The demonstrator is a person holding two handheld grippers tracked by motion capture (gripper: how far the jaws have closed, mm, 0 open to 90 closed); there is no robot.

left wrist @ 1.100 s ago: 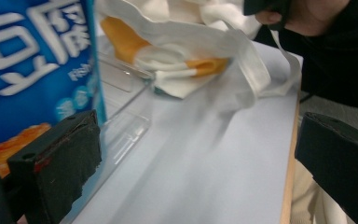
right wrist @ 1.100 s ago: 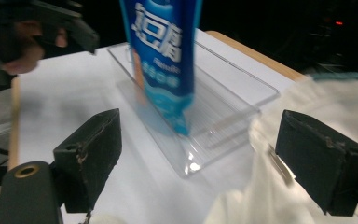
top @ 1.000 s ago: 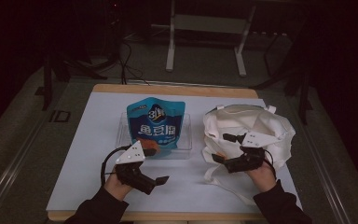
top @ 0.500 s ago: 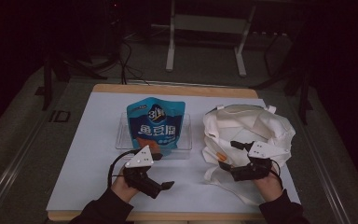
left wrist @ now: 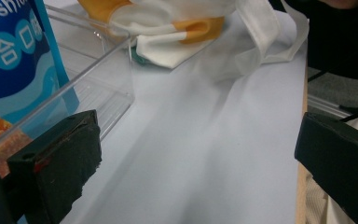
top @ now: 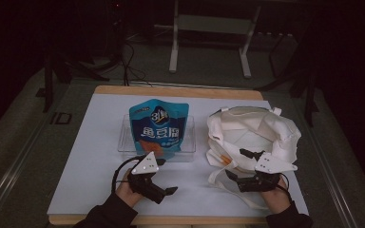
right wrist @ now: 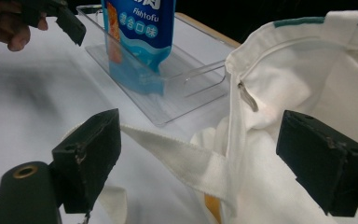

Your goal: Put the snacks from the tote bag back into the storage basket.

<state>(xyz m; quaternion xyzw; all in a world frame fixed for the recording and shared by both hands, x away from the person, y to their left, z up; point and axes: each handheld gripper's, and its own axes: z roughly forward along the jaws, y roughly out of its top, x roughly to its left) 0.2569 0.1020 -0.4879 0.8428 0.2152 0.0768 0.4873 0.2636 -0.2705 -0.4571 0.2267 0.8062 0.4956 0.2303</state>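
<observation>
1. The left gripper (top: 167, 191), jaws open and empty, sits lower left of centre; the blue snack pouch (top: 158, 127) stands upright in the clear tray (top: 190, 142) just above it.
2. The right gripper (top: 234, 177), jaws open, straddles the strap (right wrist: 177, 156) of the white tote bag (top: 256, 130) at lower right.
3. The tray's near wall likely obstructs a low approach to the pouch.

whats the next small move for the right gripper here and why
Probably ease the right gripper forward and close on the white strap of the cloth bag. Its jaws are wide open with the strap lying across the gap between them, not yet pinched, so a short push and a squeeze would likely catch it.
</observation>
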